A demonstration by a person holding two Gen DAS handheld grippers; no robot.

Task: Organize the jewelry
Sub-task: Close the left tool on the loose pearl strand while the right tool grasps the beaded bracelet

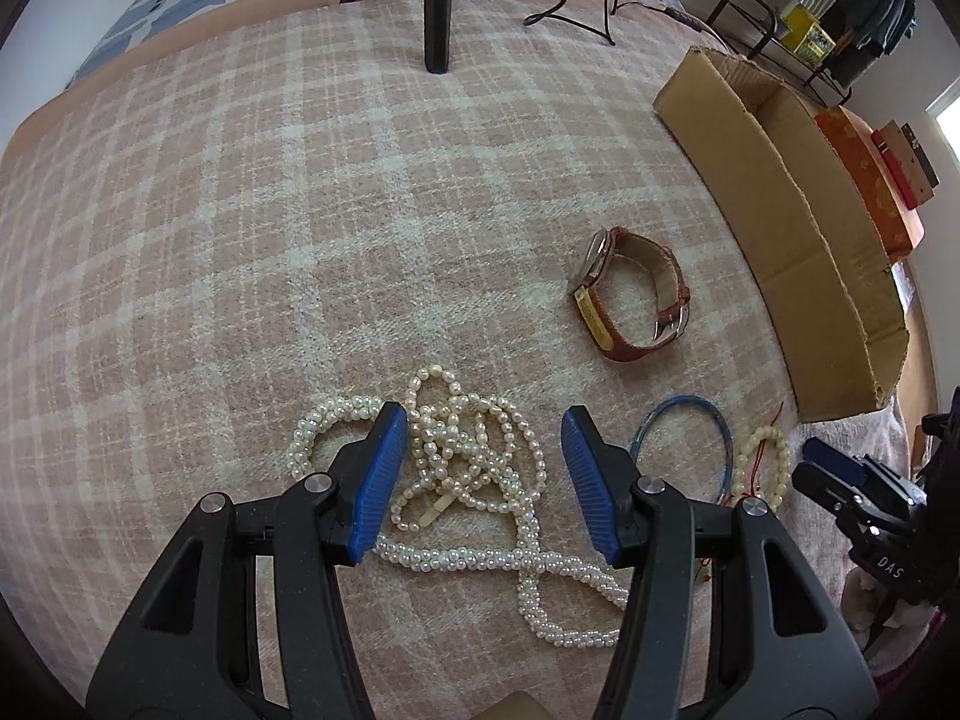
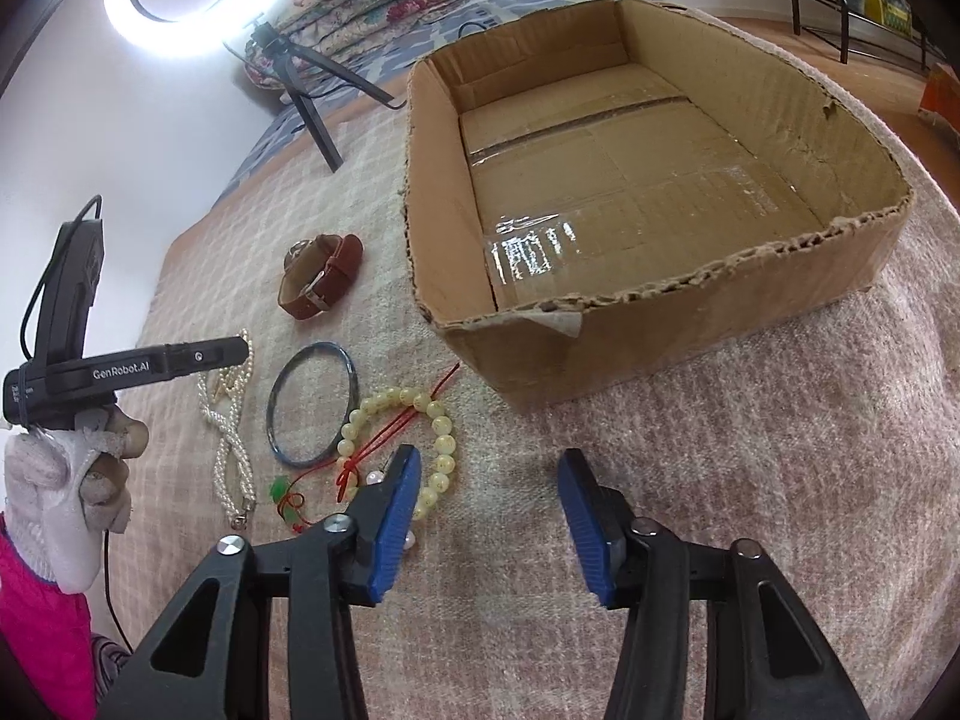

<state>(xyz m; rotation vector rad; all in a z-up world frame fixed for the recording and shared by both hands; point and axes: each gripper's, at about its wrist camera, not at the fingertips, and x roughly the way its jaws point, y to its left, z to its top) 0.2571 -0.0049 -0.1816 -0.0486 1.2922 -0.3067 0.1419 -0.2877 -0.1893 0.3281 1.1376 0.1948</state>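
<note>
Left gripper hangs over the tangled pearl necklace, jaws apart, blue pads straddling the heap; whether they touch the pearls I cannot tell. From that heap, the brown leather-strap watch lies on its side at about 2 o'clock, well apart. The blue bangle sits at 3 o'clock, just beside the right pad, and the cream bead bracelet lies just beyond it.

Over to the right wrist view: right gripper has its jaws apart with only blanket between them. The bead bracelet, with its red cord, lies against the left pad, partly hidden behind it. The empty cardboard box stands at 12 o'clock from this gripper, open-topped. A gloved hand holds the other gripper at 9 o'clock.
</note>
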